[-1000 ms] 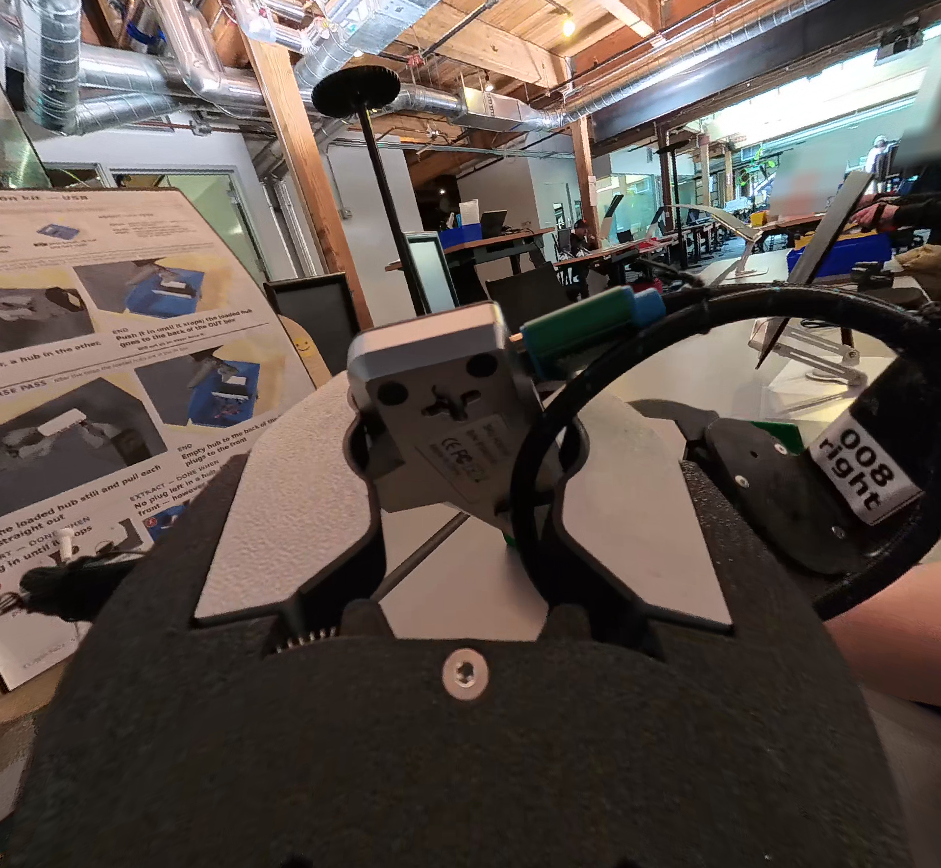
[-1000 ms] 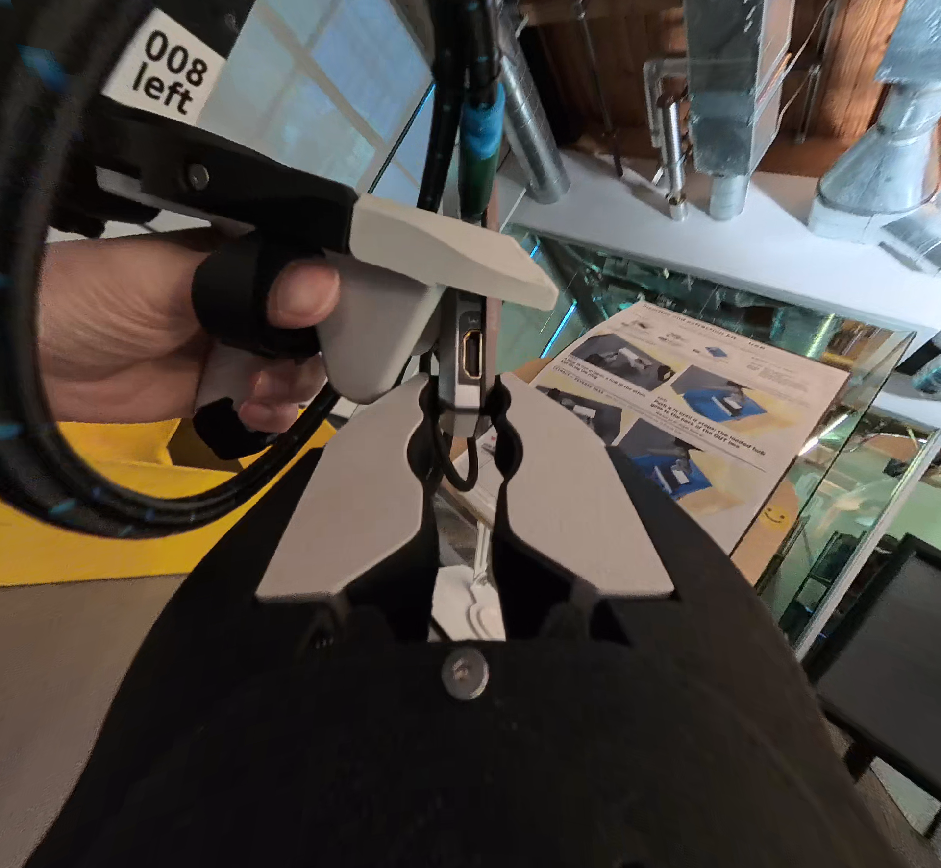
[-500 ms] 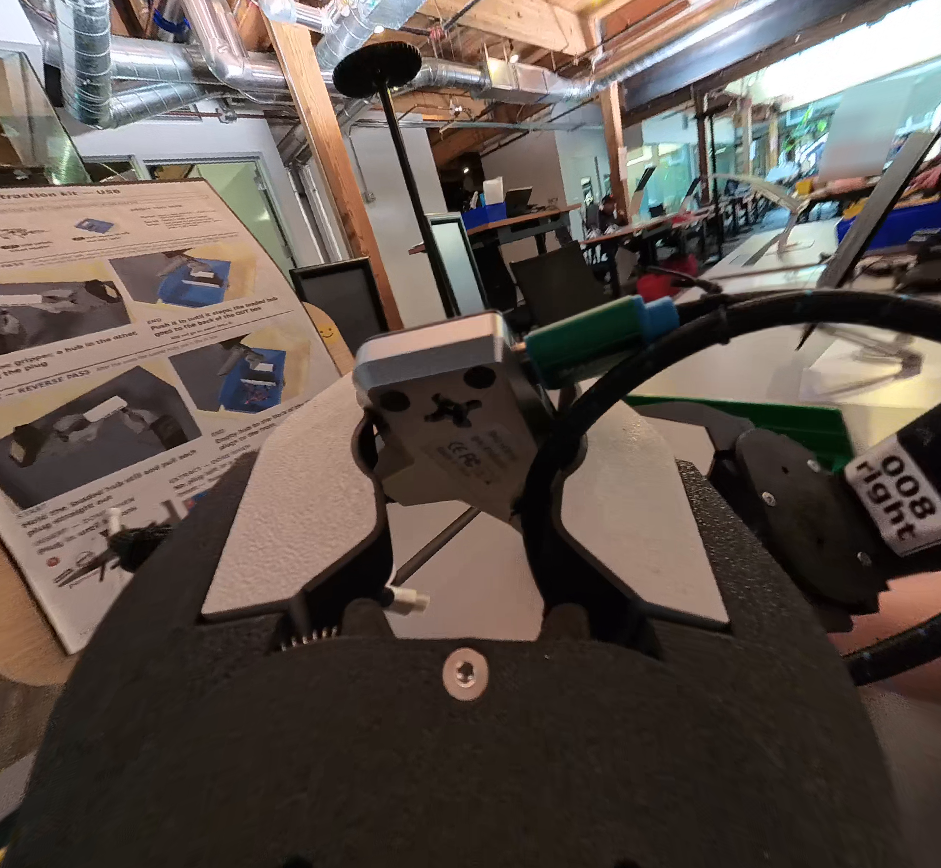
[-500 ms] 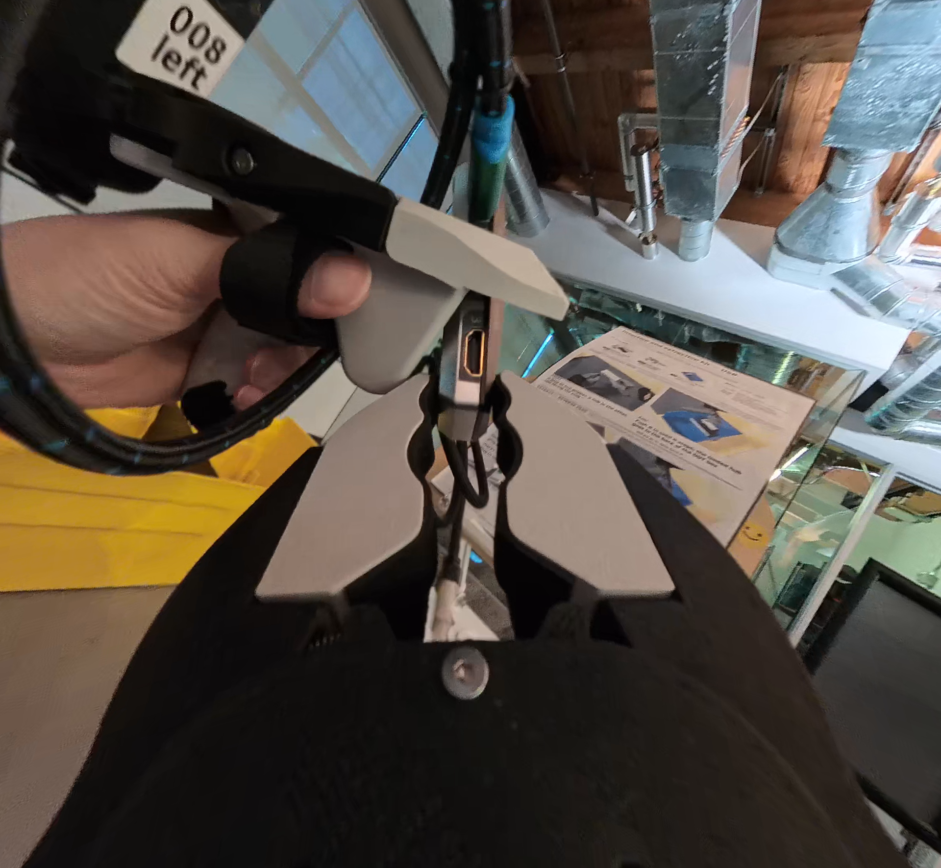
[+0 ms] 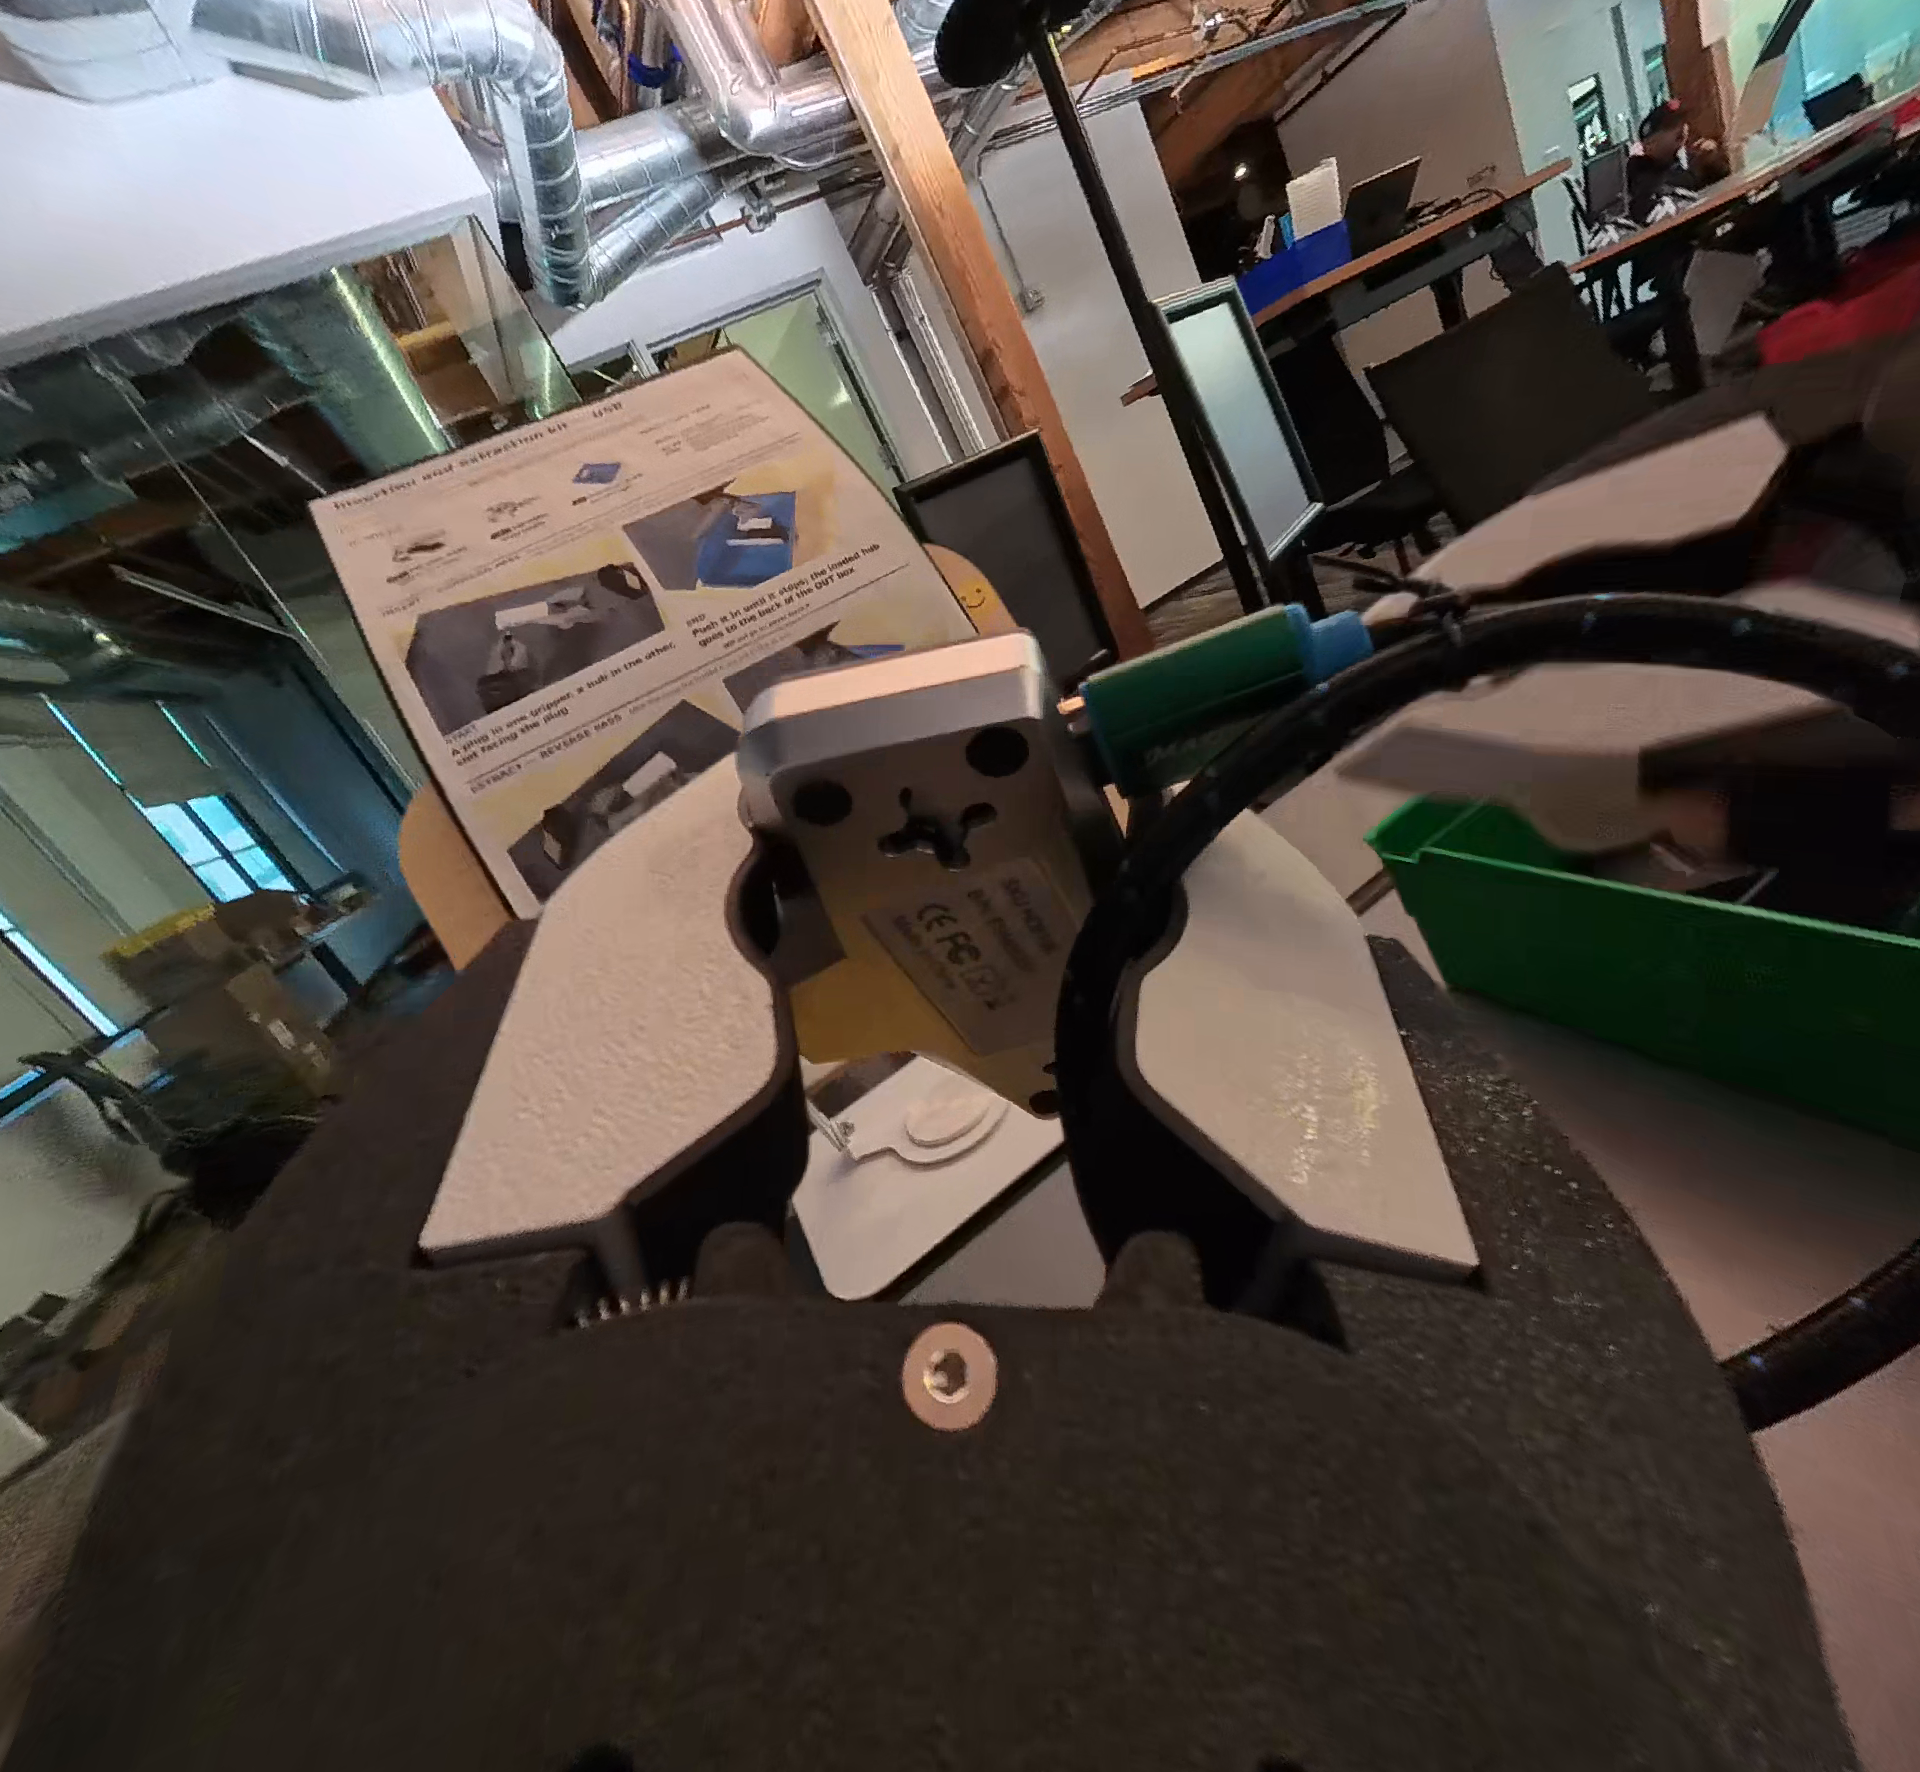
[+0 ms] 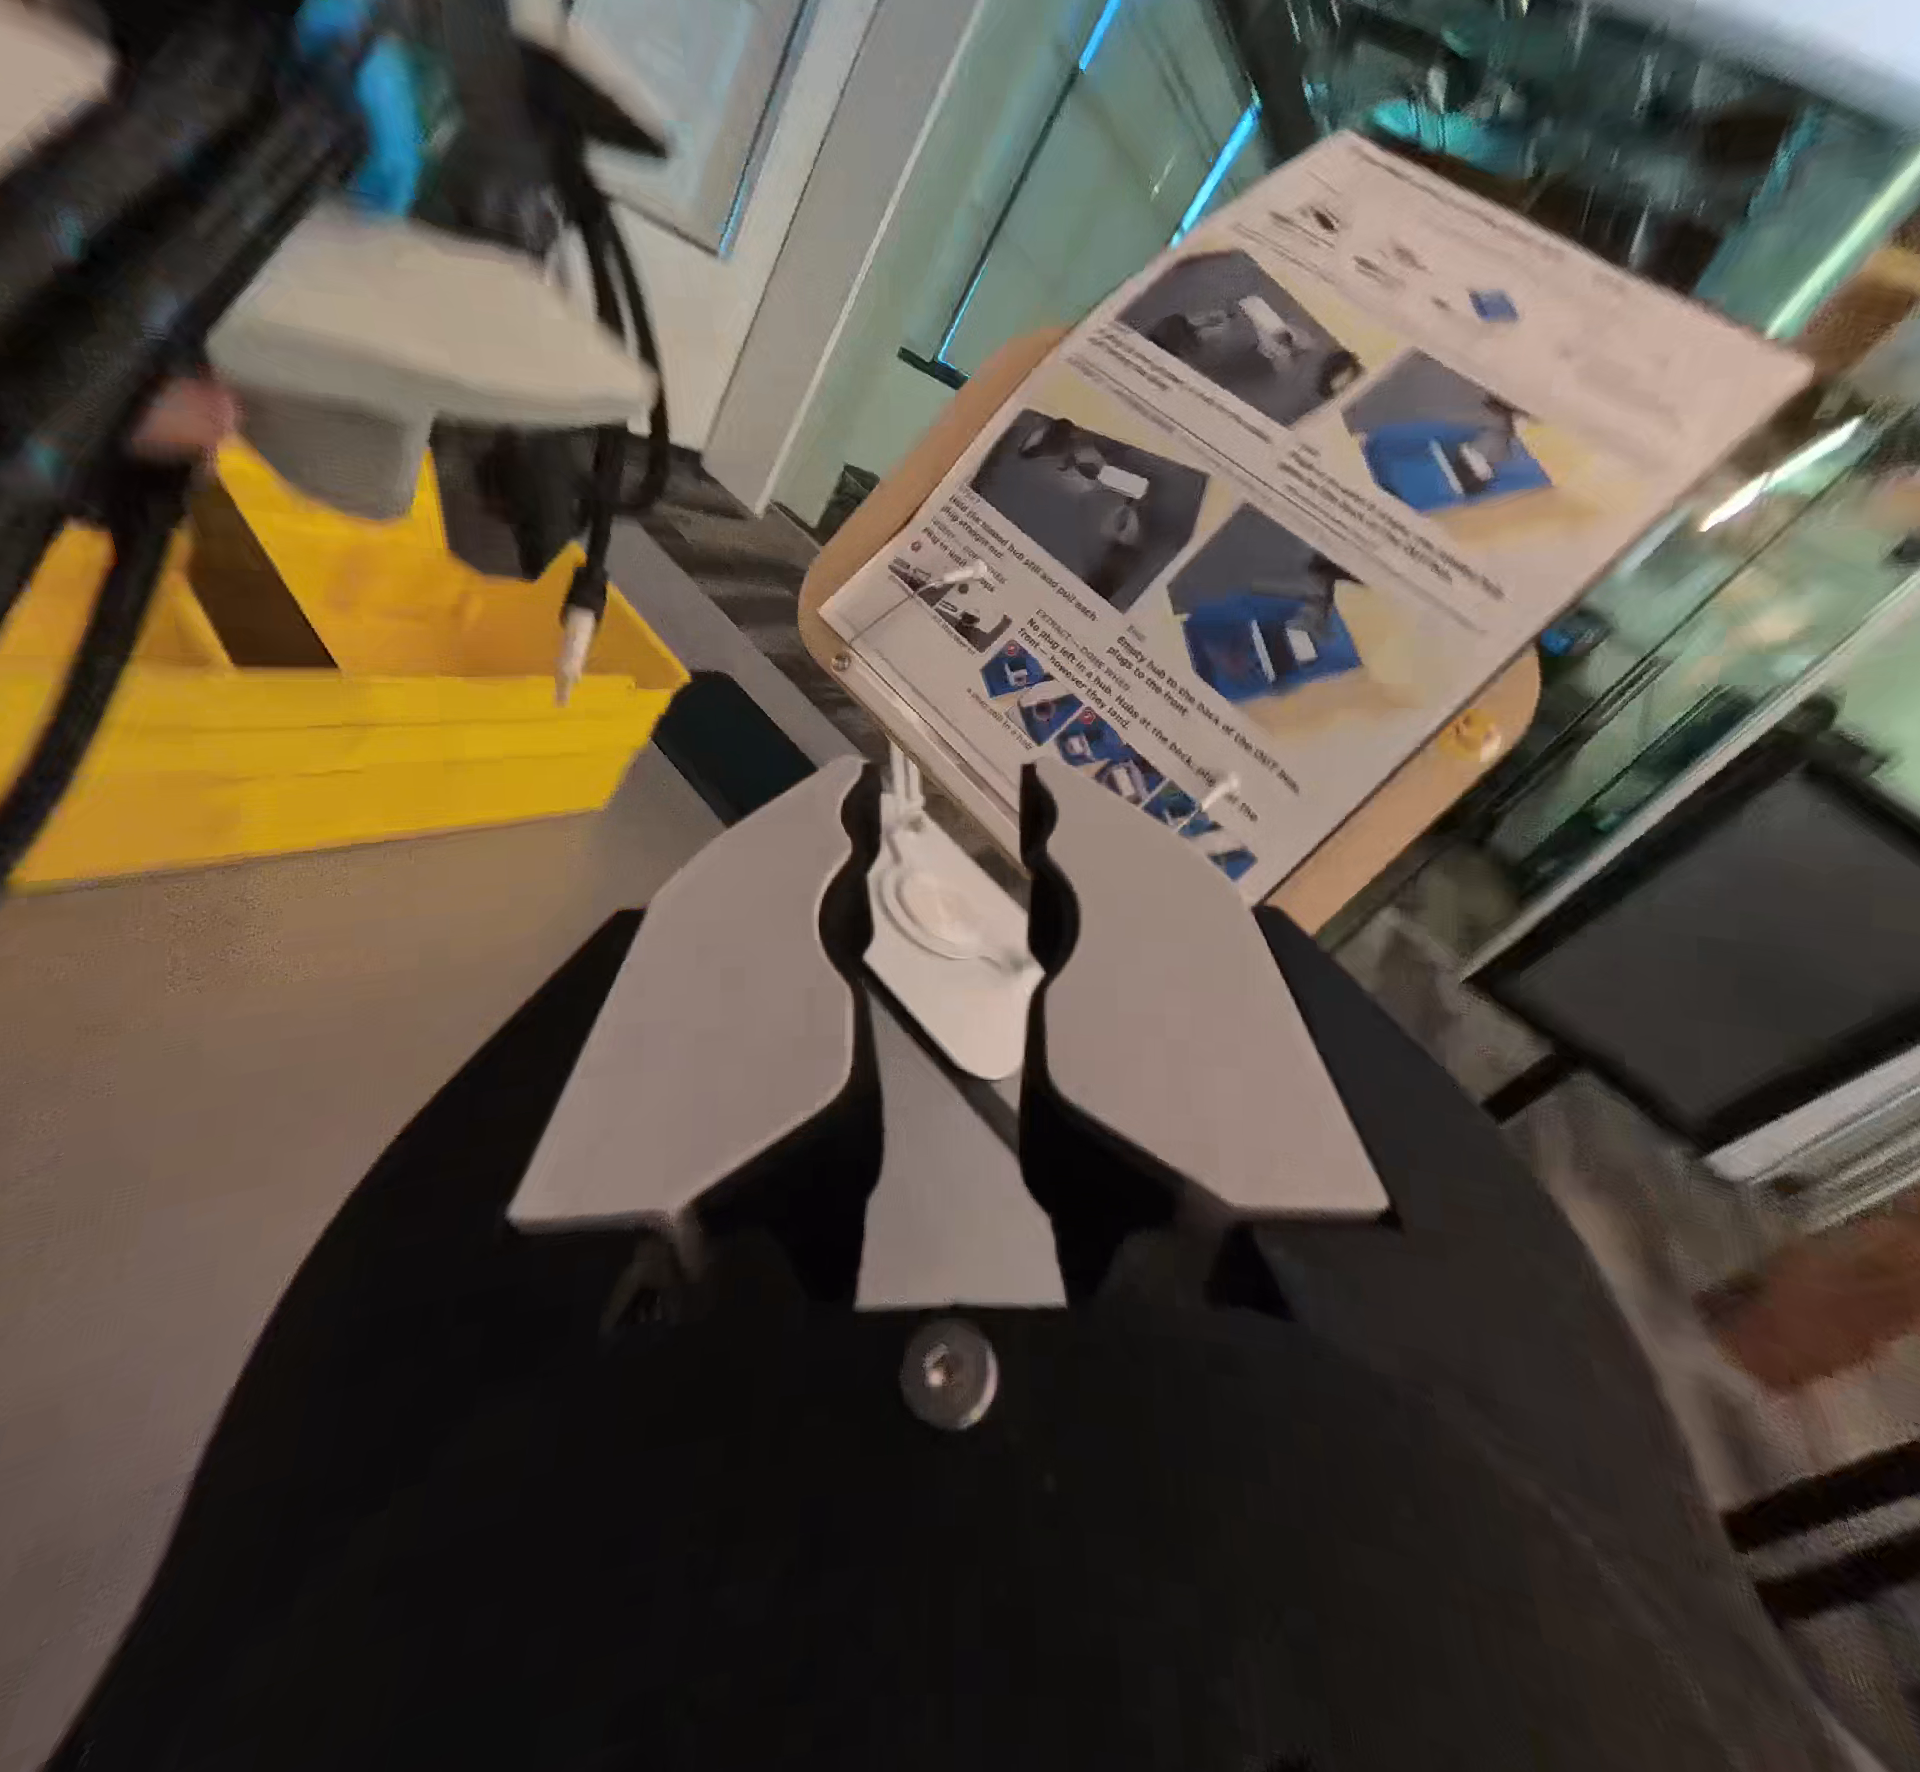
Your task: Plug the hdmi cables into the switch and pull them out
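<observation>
Switch (image 5: 914, 849): a small silver-grey metal box with rounded corners, its underside turned to the left wrist camera; that face shows two round dark feet, a keyhole-shaped slot and a pale label, with a yellowish patch lower down.
Where it is: held up above the table (image 5: 1683, 1234), tilted, between the fingers of the left gripper (image 5: 940, 901).
Left gripper: fingers closed on the switch's sides, gripping it.
HDMI plug (image 5: 1195, 714): green housing with a blue collar, at the switch's right edge, metal tip at the port; whether fully seated cannot be told.
Cable (image 5: 1455, 662): thick black braid, arching from the plug to the right, then looping down in front of the right finger.
Right gripper (image 6: 940, 818): fingers apart with a narrow gap, nothing between them.
Green bin (image 5: 1662, 933): on the table to the right.
Yellow bin (image 6: 312, 714): left in the right wrist view, blurred.
Instruction sheet (image 6: 1247, 559): propped on a stand behind.
</observation>
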